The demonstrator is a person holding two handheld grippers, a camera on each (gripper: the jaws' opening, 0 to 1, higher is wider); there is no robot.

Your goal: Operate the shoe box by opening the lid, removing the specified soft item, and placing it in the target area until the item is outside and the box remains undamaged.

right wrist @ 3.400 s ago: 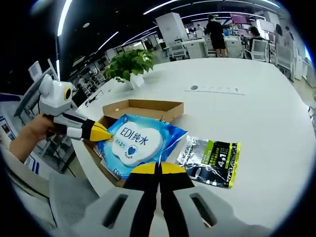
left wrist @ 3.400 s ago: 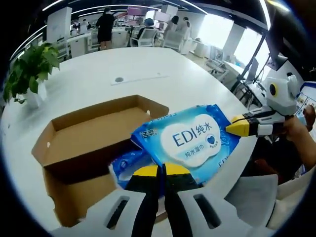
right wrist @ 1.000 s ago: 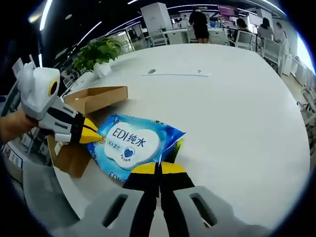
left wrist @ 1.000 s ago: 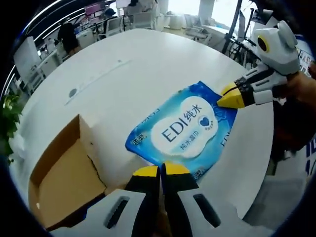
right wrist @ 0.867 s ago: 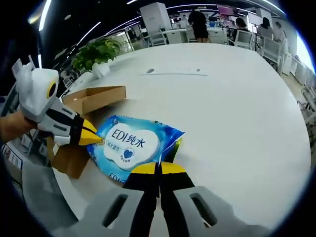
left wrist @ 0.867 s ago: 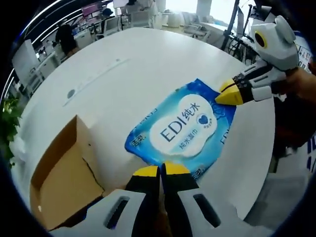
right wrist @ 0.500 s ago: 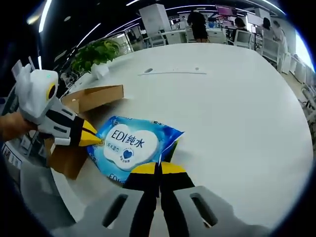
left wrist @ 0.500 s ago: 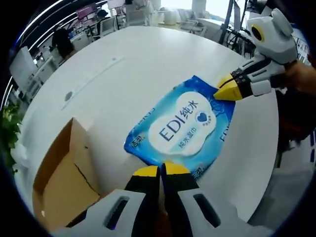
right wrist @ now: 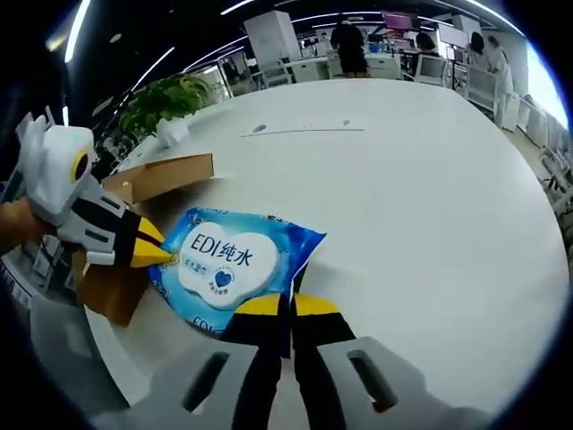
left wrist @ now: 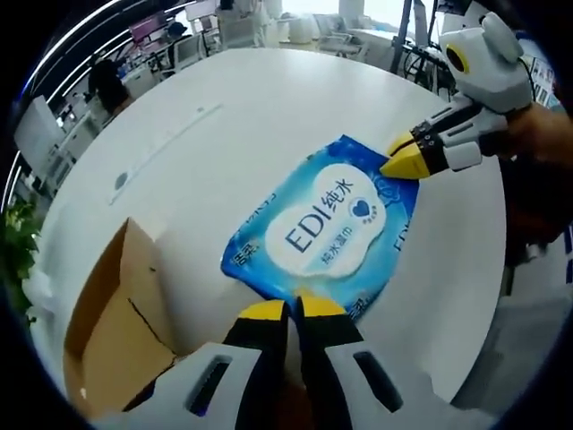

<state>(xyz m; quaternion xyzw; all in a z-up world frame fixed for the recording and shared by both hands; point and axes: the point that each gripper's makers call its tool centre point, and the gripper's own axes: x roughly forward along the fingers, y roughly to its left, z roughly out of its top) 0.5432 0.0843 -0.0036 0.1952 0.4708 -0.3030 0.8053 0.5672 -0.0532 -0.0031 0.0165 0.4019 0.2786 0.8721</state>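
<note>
A blue wet-wipes pack (left wrist: pixel 329 227) with a white label is held just above the white table (left wrist: pixel 269 116), to the right of the open brown shoe box (left wrist: pixel 107 331). My left gripper (left wrist: pixel 291 310) is shut on the pack's near edge. My right gripper (left wrist: pixel 398 166) is shut on the opposite corner. In the right gripper view the wipes pack (right wrist: pixel 224 264) hangs between my right gripper (right wrist: pixel 286 305), shut on it, and the left gripper (right wrist: pixel 152 255) at its left edge. The shoe box (right wrist: pixel 148 184) lies behind. A black and green packet, mostly hidden, lies under the pack's right edge.
A potted plant (right wrist: pixel 166 103) stands behind the box near the table's far left. A round socket and a long strip (right wrist: pixel 300 130) sit in the middle of the table. People and desks (right wrist: pixel 358 45) stand far behind. A hand (left wrist: pixel 546 134) holds the right gripper.
Both grippers have carried the wipes pack out of the box and to the right, lowering it toward the table. It now covers most of the black and green packet.
</note>
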